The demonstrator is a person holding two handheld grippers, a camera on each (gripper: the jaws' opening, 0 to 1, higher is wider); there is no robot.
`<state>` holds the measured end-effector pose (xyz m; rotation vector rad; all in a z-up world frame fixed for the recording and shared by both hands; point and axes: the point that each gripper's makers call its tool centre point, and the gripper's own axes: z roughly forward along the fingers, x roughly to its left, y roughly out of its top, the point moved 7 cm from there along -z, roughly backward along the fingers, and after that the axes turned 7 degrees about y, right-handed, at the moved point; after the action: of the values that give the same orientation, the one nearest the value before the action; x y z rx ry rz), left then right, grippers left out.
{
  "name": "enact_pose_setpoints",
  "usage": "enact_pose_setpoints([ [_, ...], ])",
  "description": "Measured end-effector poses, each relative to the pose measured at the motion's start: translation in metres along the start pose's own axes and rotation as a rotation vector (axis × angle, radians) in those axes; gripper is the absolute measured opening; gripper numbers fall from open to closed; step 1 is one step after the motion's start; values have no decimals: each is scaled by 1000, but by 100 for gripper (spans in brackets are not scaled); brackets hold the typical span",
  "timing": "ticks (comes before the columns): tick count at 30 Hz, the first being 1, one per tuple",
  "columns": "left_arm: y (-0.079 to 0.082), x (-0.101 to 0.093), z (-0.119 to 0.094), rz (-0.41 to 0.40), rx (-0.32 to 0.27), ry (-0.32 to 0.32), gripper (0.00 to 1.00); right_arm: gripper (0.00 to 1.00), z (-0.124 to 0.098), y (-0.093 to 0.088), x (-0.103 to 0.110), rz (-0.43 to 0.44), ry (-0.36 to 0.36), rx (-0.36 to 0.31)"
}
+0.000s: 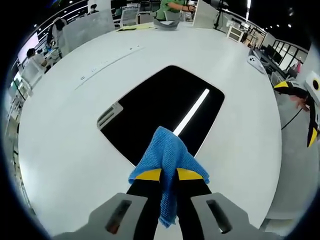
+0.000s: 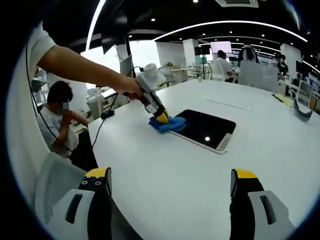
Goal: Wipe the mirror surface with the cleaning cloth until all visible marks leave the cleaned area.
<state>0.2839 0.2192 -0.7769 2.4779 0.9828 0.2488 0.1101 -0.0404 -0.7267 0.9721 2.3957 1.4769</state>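
Note:
A dark rectangular mirror (image 1: 160,110) lies flat on the white table (image 1: 65,150) and reflects a ceiling light strip. My left gripper (image 1: 168,174) is shut on a blue cleaning cloth (image 1: 167,155), which rests on the mirror's near edge. In the right gripper view the mirror (image 2: 207,127) lies mid-table, and the left gripper (image 2: 162,117) presses the blue cloth (image 2: 167,124) on its left corner, held by a person's hand. My right gripper (image 2: 170,182) stands open, well back from the mirror, with nothing between its fingers.
The white table (image 2: 160,170) is wide around the mirror. A person sits beyond the table's left edge (image 2: 62,122) beside cables. A folded grey item (image 2: 302,112) lies at the far right. Desks, screens and other people fill the room behind.

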Motion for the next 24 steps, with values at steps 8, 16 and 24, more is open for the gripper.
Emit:
enact_pose_setpoints([
  [8,1,1,0,-8,-1,6,8,99,-3,-3,0,6,-2,3],
  [16,2,2,1,-20,0,15,8,99,-5,-5,0,6,-5,7],
  [24,3,3,2,-28,0,22,8,99,-5,-5,1,6,-4,7],
])
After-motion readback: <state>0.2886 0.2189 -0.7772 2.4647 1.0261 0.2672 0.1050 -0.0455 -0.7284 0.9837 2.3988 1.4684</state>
